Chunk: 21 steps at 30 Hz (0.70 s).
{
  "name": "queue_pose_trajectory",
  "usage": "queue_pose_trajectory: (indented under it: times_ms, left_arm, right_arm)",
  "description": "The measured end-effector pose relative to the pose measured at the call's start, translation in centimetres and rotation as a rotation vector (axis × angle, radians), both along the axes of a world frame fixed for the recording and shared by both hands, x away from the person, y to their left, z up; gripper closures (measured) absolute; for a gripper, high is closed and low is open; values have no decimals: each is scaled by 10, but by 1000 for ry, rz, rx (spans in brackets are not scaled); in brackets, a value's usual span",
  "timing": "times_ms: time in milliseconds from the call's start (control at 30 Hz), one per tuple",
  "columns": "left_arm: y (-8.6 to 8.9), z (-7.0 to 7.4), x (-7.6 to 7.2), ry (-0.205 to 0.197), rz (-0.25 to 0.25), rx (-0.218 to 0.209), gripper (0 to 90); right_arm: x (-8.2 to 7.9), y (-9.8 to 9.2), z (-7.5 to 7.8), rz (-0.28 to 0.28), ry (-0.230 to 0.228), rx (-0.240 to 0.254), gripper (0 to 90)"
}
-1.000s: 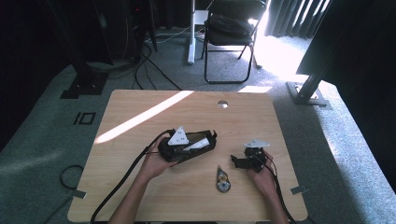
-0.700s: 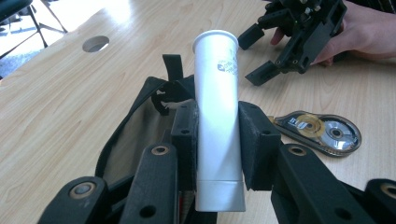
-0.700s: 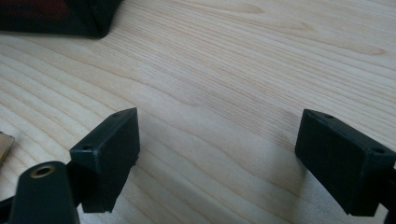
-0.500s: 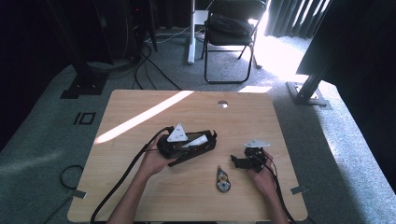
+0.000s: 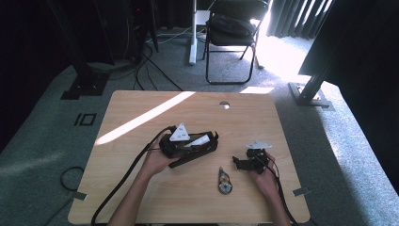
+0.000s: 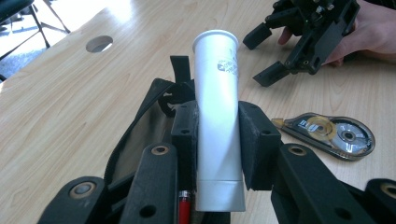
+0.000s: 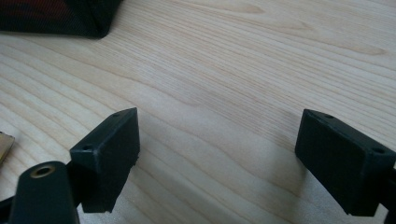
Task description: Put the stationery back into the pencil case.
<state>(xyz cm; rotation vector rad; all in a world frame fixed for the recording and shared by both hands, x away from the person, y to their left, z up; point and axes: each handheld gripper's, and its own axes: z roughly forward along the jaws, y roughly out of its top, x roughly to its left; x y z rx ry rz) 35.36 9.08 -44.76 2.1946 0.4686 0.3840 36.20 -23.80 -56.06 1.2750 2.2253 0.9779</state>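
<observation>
Left gripper [image 6: 219,140] clamps a white tube [image 6: 217,116] over the open black pouch [image 6: 140,135]; right gripper [image 7: 219,154] rests wide apart on the worktop [image 5: 141,108], near the correction tape [image 6: 329,133].

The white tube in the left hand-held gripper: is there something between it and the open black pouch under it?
Nothing visible blocks it. The left hand-held gripper is shut on the white tube, right over the black pouch, whose opening lies just beside the tube. A red pen shows near the tube's lower end, off to the side.
</observation>
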Motion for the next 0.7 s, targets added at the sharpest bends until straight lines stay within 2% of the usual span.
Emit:
queue_pose_trajectory:
  times_ms: [700]
  left_arm:
    - [1, -8, 12, 16, 25, 15, 705]
  right_arm:
    - [0, 0, 0, 1, -1, -1, 137]
